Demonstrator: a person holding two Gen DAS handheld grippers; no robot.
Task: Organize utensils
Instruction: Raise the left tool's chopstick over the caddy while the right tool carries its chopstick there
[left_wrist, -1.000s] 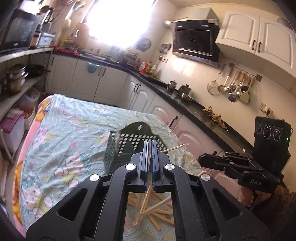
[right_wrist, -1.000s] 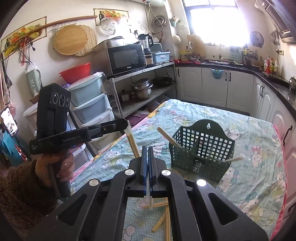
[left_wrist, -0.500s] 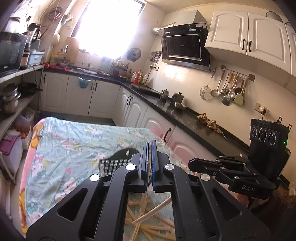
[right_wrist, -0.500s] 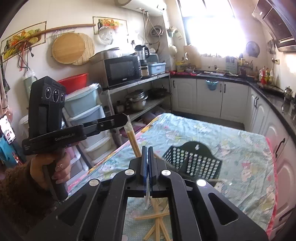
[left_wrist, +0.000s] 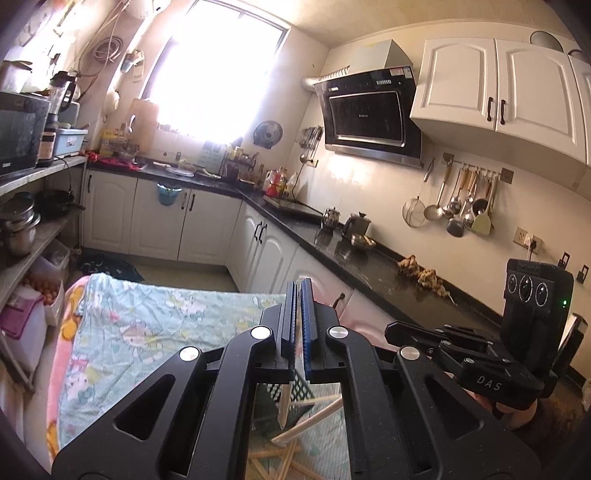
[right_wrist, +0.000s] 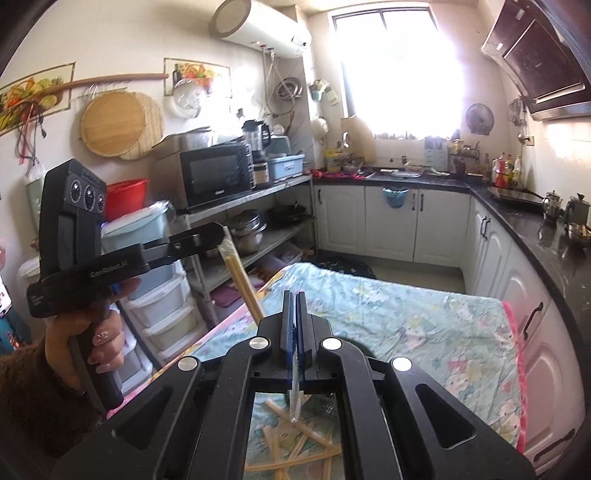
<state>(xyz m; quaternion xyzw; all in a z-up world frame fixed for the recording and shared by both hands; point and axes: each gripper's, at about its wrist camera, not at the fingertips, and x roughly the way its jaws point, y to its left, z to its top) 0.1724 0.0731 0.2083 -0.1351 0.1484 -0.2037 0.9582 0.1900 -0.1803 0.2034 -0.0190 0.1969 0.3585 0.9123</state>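
Not far along imo: most of the loose chopsticks (right_wrist: 295, 454) lie scattered on the near table (right_wrist: 424, 317), beside the green basket (left_wrist: 295, 397), which I can barely see under the jaws. Left gripper (right_wrist: 218, 236) is clenched on one wrapped pair of chopsticks (right_wrist: 243, 284). Right gripper (right_wrist: 295, 332) is clenched on one clear-wrapped stick (right_wrist: 294, 402). Loose ones: roughly eight, can't count exactly

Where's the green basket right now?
The green basket sits on the cartoon tablecloth, mostly hidden under the shut left gripper in the left wrist view, with loose chopsticks lying just in front of it.
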